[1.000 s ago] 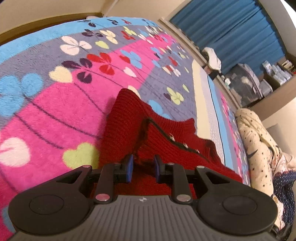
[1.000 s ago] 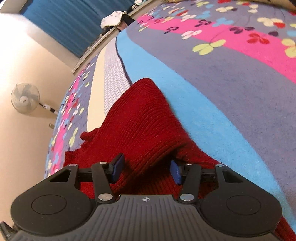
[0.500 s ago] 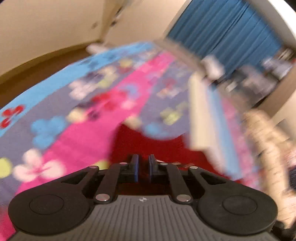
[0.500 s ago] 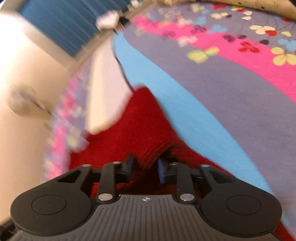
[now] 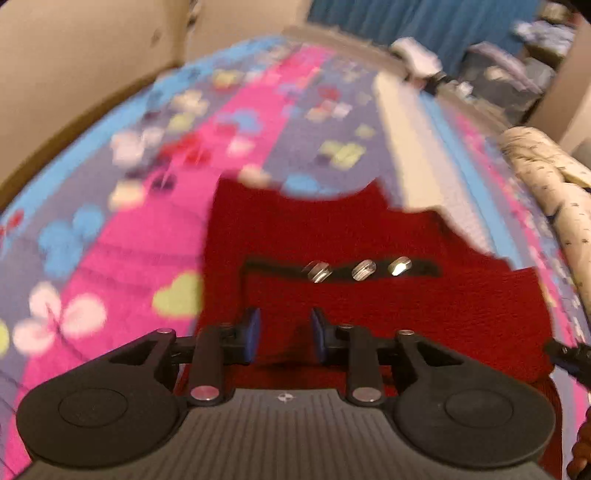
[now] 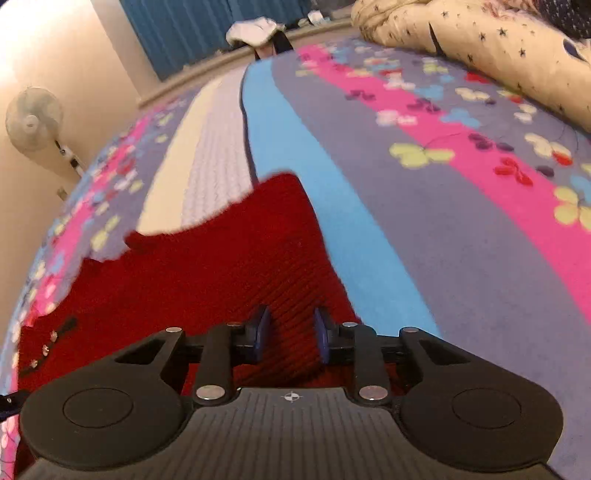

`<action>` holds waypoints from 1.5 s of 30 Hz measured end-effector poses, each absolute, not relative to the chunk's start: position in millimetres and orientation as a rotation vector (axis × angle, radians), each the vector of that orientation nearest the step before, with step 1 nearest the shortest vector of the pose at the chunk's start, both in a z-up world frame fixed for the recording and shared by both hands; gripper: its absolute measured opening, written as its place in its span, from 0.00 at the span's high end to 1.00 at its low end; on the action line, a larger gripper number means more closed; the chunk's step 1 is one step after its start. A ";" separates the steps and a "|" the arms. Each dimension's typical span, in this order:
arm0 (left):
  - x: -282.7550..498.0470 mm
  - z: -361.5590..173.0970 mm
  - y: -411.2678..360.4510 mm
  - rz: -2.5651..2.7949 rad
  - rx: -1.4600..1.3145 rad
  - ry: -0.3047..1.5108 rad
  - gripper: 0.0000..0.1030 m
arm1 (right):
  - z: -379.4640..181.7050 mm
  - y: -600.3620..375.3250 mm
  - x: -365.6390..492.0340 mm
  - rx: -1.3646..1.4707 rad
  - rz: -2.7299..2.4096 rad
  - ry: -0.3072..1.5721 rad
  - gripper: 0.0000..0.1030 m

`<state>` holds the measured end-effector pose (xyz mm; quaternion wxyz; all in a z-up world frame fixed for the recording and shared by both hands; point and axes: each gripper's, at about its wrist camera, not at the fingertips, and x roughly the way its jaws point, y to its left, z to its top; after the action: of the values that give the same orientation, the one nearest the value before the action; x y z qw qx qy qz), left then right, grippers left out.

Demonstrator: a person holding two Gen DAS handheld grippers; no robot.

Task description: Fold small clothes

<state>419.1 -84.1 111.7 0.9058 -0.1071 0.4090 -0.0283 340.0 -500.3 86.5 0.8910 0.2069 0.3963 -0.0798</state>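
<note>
A small red knitted cardigan (image 5: 369, 236) with a dark button strip and three shiny buttons (image 5: 364, 268) lies on a flowered blanket (image 5: 122, 206). My left gripper (image 5: 284, 338) hangs over its near edge with the jaws partly apart and red knit between the blue pads (image 5: 253, 336). The cardigan also shows in the right wrist view (image 6: 207, 273). My right gripper (image 6: 290, 339) is over its right side, jaws partly apart, a ridge of knit between them. The left wrist view is blurred.
A cream star-print duvet (image 6: 491, 48) lies bunched at the blanket's far right, also in the left wrist view (image 5: 546, 177). A white fan (image 6: 33, 120) stands by the wall. Blue curtains (image 6: 207, 26) and a white cloth heap (image 6: 255, 31) are beyond the bed.
Both grippers closed on the cardigan half a second ago and have now opened partly. The raised folds have dropped; the cardigan lies flatter, with the button strip now turned across the left view.
</note>
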 end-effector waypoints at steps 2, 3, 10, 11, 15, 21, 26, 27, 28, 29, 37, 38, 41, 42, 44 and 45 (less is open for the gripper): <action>414.6 103.4 -96.5 -0.079 -0.119 0.774 0.29 | 84.3 -497.8 342.8 0.337 -0.157 0.794 0.62; 420.5 85.8 -103.6 -0.052 -0.040 0.881 0.29 | 77.6 -500.6 345.4 0.334 -0.184 0.837 0.62; 331.9 158.0 -110.9 -0.002 -0.009 0.729 0.17 | 146.5 -532.4 274.7 0.493 -0.196 0.666 0.55; 317.7 165.9 -111.2 0.013 -0.006 0.713 0.17 | 160.2 -531.1 256.5 0.469 -0.183 0.621 0.52; 267.1 192.0 -111.2 0.009 -0.031 0.704 0.17 | 184.5 -523.3 187.9 0.368 -0.082 0.532 0.51; 180.0 218.3 -107.0 -0.016 -0.016 0.652 0.10 | 185.0 -527.3 111.0 0.410 -0.091 0.540 0.51; 128.9 216.1 -93.9 -0.020 0.016 0.633 0.08 | 195.3 -520.3 74.6 0.385 -0.123 0.498 0.43; 120.3 213.0 -90.1 -0.016 0.016 0.630 0.08 | 194.8 -519.1 70.1 0.380 -0.119 0.506 0.43; 113.9 209.5 -86.2 0.000 0.021 0.627 0.08 | 194.5 -518.3 64.6 0.375 -0.115 0.511 0.43; 108.7 204.6 -82.0 0.030 0.027 0.623 0.08 | 194.0 -518.0 58.9 0.365 -0.111 0.514 0.43; 90.0 158.4 -50.2 0.060 0.002 0.659 0.08 | 181.5 -528.9 33.5 0.305 -0.128 0.546 0.46; 87.7 158.2 -44.6 0.064 -0.005 0.648 0.08 | 178.7 -531.4 31.6 0.293 -0.135 0.556 0.46; 86.1 160.2 -23.7 0.075 -0.044 0.612 0.08 | 170.7 -538.2 26.9 0.253 -0.151 0.585 0.46; 85.6 160.4 -15.6 0.076 -0.070 0.614 0.08 | 168.0 -541.2 24.8 0.240 -0.157 0.595 0.46; 82.8 162.6 -1.1 0.055 -0.121 0.628 0.08 | 163.1 -547.5 21.0 0.224 -0.160 0.621 0.46; 81.0 164.9 4.2 0.049 -0.129 0.644 0.08 | 160.8 -551.2 20.0 0.224 -0.161 0.634 0.46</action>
<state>81.0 4.2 164.9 0.9462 -0.0634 0.3164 0.0240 20.0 -551.2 160.8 0.9408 0.1099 0.3108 -0.0787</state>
